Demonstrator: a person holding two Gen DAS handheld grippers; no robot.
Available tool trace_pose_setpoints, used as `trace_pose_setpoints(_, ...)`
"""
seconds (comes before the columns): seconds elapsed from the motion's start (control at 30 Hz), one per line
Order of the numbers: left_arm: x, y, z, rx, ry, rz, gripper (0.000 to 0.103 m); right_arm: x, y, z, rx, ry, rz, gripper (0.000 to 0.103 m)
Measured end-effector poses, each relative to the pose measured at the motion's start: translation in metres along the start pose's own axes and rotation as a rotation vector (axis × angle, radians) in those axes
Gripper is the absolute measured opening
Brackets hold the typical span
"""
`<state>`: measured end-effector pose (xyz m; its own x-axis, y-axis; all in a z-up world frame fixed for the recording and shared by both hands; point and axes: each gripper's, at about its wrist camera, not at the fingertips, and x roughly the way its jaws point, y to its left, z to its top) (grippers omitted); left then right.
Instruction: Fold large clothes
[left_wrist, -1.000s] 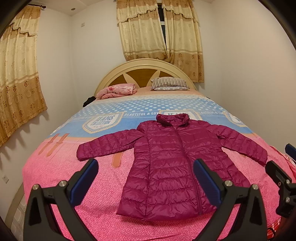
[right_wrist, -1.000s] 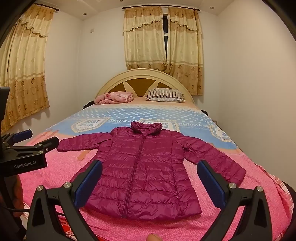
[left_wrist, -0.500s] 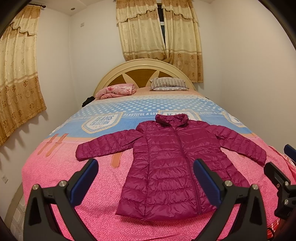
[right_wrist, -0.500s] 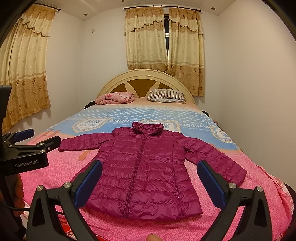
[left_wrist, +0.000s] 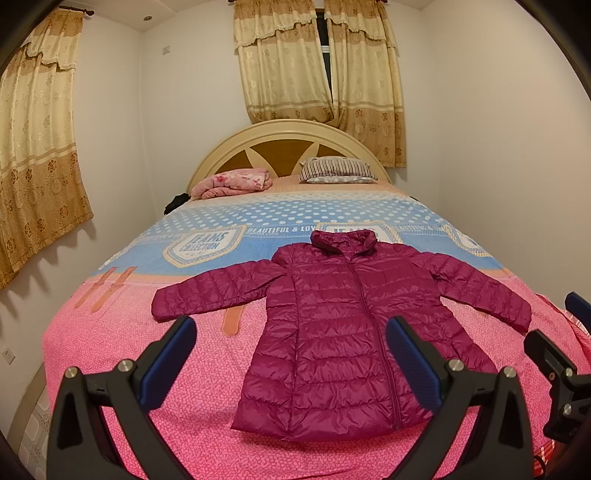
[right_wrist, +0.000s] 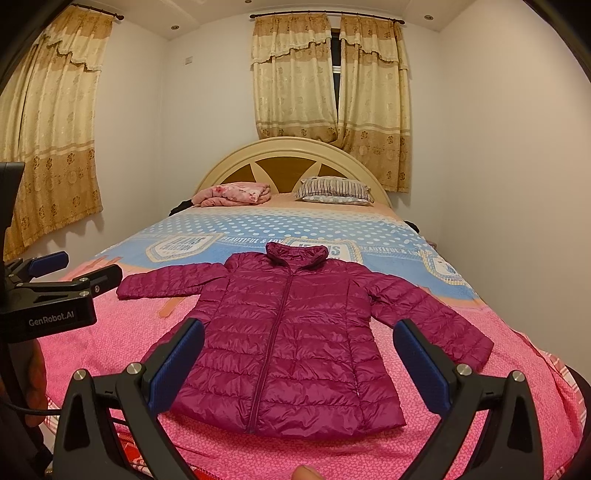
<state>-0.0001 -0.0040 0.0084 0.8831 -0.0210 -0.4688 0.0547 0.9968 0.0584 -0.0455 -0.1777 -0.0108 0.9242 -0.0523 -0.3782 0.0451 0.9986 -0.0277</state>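
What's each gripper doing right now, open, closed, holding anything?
Left gripper: open, fingers spread wide, holding nothing, short of the jacket.
Right gripper: open, fingers spread wide, holding nothing.

The bed (left_wrist: 110, 332) carries a jacket (left_wrist: 343, 332), blanket (left_wrist: 232, 182), pillow (left_wrist: 336, 170).

White walls (left_wrist: 498, 147), beige curtains (left_wrist: 317, 62), bed (right_wrist: 258, 221)

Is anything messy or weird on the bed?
Nothing much. The purple jacket lies flat, zipped, sleeves spread out. Only the pink blanket by the headboard is loosely bunched rather than neatly folded.
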Motion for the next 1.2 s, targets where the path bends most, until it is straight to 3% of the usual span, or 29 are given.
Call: trace_pose_setpoints(1.2, 0.0015, 0.0031, -0.0022, -0.006, -0.003, -0.001, 0.103, -0.0001, 0.0098, -0.0012, -0.009, 0.007, 0.012, 0.102)
